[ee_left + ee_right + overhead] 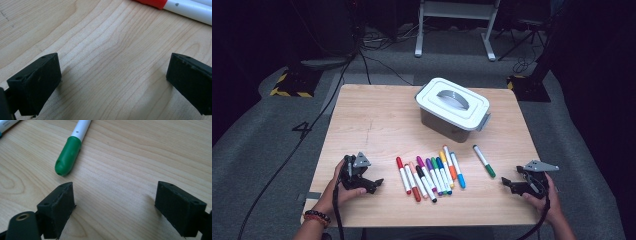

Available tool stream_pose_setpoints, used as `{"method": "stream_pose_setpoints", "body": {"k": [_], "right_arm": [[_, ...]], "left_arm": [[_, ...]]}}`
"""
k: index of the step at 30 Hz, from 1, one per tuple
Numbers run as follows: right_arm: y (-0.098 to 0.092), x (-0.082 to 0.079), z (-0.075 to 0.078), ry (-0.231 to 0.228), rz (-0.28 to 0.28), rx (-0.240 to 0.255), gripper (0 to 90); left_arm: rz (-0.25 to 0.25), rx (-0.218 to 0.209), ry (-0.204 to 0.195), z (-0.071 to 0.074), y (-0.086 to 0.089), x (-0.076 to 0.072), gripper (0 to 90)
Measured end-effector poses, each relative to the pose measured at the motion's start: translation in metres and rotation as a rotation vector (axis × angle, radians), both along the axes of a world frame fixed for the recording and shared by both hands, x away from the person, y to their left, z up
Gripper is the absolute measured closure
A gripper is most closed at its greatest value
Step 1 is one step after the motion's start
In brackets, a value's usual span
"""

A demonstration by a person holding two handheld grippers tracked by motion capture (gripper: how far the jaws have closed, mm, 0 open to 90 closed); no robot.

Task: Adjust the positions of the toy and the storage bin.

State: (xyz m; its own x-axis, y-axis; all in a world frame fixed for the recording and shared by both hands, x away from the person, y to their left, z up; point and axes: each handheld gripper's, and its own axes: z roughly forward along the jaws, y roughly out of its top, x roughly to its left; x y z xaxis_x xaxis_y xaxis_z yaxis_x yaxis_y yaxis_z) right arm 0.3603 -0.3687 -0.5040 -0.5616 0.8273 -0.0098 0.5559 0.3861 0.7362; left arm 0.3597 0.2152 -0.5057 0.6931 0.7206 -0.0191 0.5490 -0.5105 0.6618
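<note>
Several coloured markers (pixel 429 175) lie side by side on the wooden table (pixel 372 125), in front of a white lidded box (pixel 453 107). One green marker (pixel 484 161) lies apart to their right; its green cap (pixel 67 157) is just beyond my right gripper's jaws. My left gripper (pixel 371 184) rests low on the table left of the row, open, with bare wood between its jaws (pixel 113 75); a red-capped marker (pixel 175 5) lies ahead of it. My right gripper (pixel 508 184) sits near the table's right front, open and holding nothing (pixel 115 200).
The box has a grey handle on its lid and stands at the table's far middle. The table's edges are close to both hands. Cables and stands (pixel 457 30) sit on the grey floor beyond the table.
</note>
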Motion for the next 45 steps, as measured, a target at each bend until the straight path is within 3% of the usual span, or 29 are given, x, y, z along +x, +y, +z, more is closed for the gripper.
{"method": "stream_pose_setpoints", "body": {"k": [5, 15, 17, 26, 35, 42, 45], "right_arm": [[-0.001, 0.009, 0.0, 0.0, -0.002, 0.002, 15.8], [-0.016, 0.05, 0.001, -0.01, -0.006, 0.005, 22.3], [-0.016, 0.062, 0.003, 0.008, 0.03, -0.009, 23.8], [-0.005, 0.089, 0.004, 0.015, 0.084, -0.011, 24.3], [0.012, 0.09, 0.003, 0.008, 0.11, -0.006, 23.7], [0.049, 0.073, 0.005, 0.037, 0.197, -0.036, 19.7], [0.076, 0.066, 0.006, 0.049, 0.252, -0.047, 19.0]], "left_arm": [[0.0, 0.0, 0.0, 0.0, 0.0, 0.0, 0.0], [0.002, -0.001, -0.001, 0.0, 0.0, 0.0, 0.0], [0.003, 0.0, -0.001, 0.0, 0.0, 0.0, 0.0], [0.004, -0.001, 0.001, 0.0, -0.001, 0.0, 0.0], [-0.006, 0.004, -0.005, 0.0, -0.007, -0.001, 0.3], [-0.044, -0.001, 0.001, 0.0, -0.018, -0.001, 0.1], [-0.068, -0.001, -0.003, 0.0, -0.025, 0.001, 0.0]]}}
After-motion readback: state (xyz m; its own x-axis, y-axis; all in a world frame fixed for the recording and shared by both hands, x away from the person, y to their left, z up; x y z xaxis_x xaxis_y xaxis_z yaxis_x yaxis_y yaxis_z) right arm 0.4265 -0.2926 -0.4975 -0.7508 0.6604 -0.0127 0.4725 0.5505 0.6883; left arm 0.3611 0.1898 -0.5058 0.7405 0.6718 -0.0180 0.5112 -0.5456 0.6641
